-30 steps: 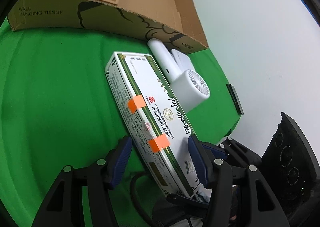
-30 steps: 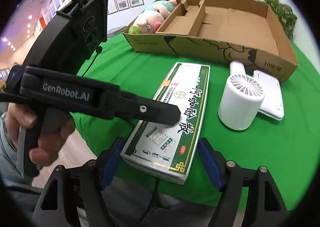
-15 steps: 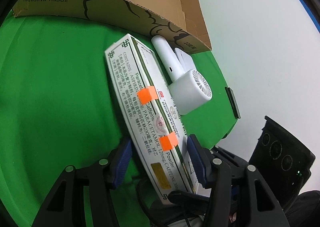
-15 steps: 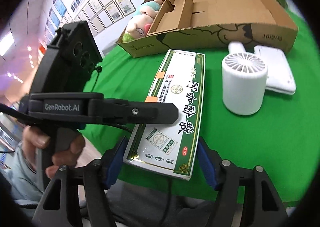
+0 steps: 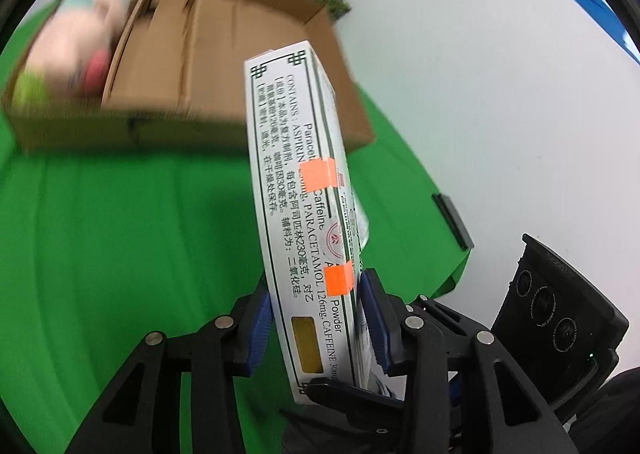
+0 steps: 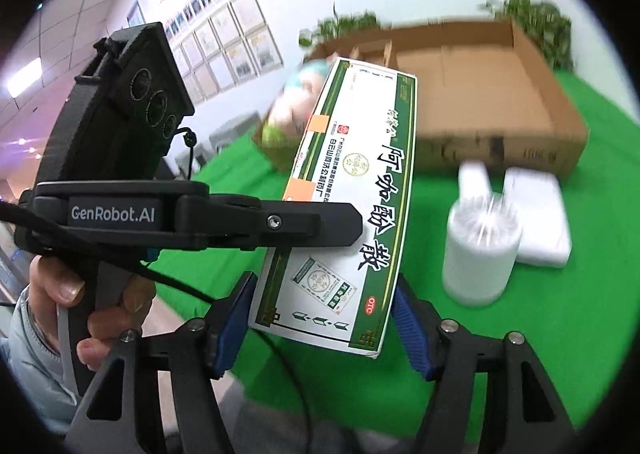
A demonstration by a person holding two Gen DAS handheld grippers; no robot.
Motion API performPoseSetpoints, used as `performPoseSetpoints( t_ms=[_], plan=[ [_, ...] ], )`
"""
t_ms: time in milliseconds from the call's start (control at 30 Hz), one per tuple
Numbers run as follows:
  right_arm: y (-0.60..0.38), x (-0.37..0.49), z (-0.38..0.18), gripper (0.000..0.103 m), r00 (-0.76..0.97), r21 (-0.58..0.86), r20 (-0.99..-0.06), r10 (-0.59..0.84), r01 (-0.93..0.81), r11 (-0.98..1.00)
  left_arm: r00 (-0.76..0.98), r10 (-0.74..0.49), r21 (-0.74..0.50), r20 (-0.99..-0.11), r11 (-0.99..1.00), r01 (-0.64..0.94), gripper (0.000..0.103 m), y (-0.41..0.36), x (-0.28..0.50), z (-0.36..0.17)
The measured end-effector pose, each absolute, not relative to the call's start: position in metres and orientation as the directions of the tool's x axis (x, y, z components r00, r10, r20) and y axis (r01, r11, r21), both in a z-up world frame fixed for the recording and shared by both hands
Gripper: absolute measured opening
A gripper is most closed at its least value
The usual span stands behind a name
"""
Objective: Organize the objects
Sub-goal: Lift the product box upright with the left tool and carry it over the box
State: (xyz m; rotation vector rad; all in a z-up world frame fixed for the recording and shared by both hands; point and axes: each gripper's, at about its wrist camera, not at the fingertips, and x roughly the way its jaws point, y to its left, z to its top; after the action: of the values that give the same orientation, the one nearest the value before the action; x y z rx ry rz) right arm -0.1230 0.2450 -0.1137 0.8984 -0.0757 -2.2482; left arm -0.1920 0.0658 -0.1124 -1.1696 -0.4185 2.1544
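Note:
A long white-and-green medicine box with orange tape tabs is lifted off the green table, its far end tilted up. My left gripper is shut on its thin sides near the near end. My right gripper is shut on the same box across its wide face at the near end. The left gripper's body crosses in front of the box in the right wrist view. A brown cardboard box lies open behind it, with a plush toy at its left end.
A white handheld fan stands on the green table to the right, with a flat white device beside it. A small black object lies at the table's right edge. Potted plants stand behind the cardboard box.
Both grippers have closed on the medicine box and lifted it off the table. Its far end has swung up towards the cardboard box. The view is blurred with motion.

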Motion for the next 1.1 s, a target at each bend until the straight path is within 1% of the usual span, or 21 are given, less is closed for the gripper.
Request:
performPoseSetpoints(
  t_ms=[233, 333, 433, 500, 600, 700, 833, 933, 1100],
  plan=[
    [0.24, -0.149, -0.056, 0.063, -0.657, 0.197, -0.431, -0.619, 0.601, -0.775, -0.518, 0.64, -0.384, -0.568, -0.763, -0.521, 0.038, 0.087, -0.211, -0.03],
    [0.239, -0.16, -0.031, 0.063, -0.692, 0.179, -0.367, -0.622, 0.604, -0.777, -0.551, 0.638, -0.325, -0.539, -0.76, -0.562, 0.038, 0.093, -0.217, 0.003],
    [0.25, -0.166, -0.009, 0.063, -0.705, 0.171, -0.319, -0.633, 0.614, -0.77, -0.571, 0.648, -0.281, -0.504, -0.748, -0.601, 0.037, 0.093, -0.229, 0.039],
    [0.253, -0.175, 0.002, 0.062, -0.707, 0.164, -0.305, -0.638, 0.621, -0.766, -0.582, 0.65, -0.251, -0.488, -0.744, -0.619, 0.036, 0.095, -0.234, 0.053],
    [0.251, -0.2, 0.013, 0.062, -0.701, 0.159, -0.321, -0.637, 0.623, -0.766, -0.586, 0.649, -0.229, -0.485, -0.741, -0.631, 0.036, 0.101, -0.257, 0.066],
    [0.244, -0.224, 0.01, 0.062, -0.699, 0.146, -0.357, -0.62, 0.614, -0.776, -0.571, 0.65, -0.263, -0.501, -0.743, -0.616, 0.036, 0.099, -0.286, 0.066],
    [0.235, -0.254, 0.001, 0.062, -0.658, 0.167, -0.415, -0.628, 0.624, -0.764, -0.571, 0.633, -0.299, -0.523, -0.764, -0.572, 0.036, 0.093, -0.321, 0.06],
    [0.228, -0.268, 0.0, 0.062, -0.637, 0.187, -0.434, -0.637, 0.627, -0.756, -0.574, 0.635, -0.325, -0.518, -0.766, -0.554, 0.036, 0.086, -0.333, 0.054],
    [0.22, -0.288, -0.014, 0.062, -0.613, 0.217, -0.471, -0.634, 0.616, -0.757, -0.553, 0.631, -0.356, -0.545, -0.771, -0.529, 0.036, 0.076, -0.359, 0.034]
  ],
)
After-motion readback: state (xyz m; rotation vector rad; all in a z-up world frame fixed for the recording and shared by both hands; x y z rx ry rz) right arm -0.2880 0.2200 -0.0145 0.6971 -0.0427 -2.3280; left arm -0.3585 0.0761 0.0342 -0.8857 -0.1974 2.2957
